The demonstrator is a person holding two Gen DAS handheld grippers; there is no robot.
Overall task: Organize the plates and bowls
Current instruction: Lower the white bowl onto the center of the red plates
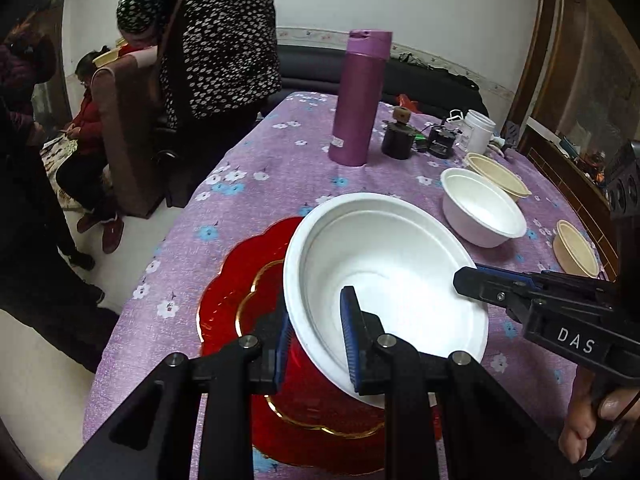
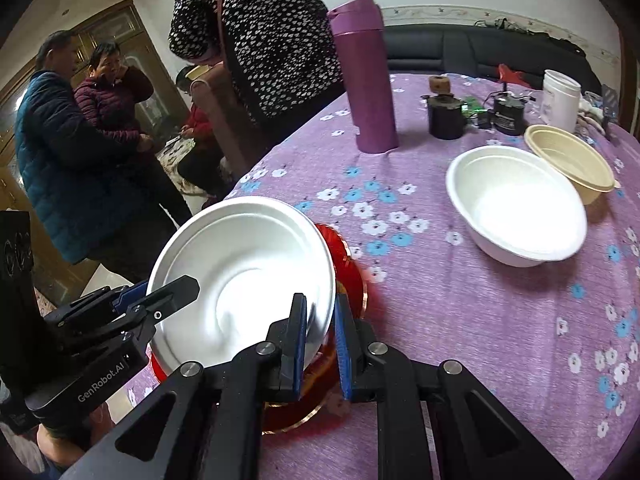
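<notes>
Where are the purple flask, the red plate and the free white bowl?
purple flask (image 1: 357,100), left wrist view, mid body.
red plate (image 1: 236,280), left wrist view, bare scalloped rim left of the held bowl.
free white bowl (image 2: 520,204), right wrist view, inner floor.

the worktop (image 2: 460,320), under a purple flowered cloth, carries a red plate (image 1: 232,300), a white bowl (image 2: 516,208), beige bowls (image 2: 572,160), a purple flask (image 2: 368,76) and a white jar (image 2: 560,98).

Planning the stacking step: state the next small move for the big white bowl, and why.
Probably lower it: both tongs, left and right, pinch opposite rims of the large white bowl, tilted above the red plate, nothing between them.
</notes>
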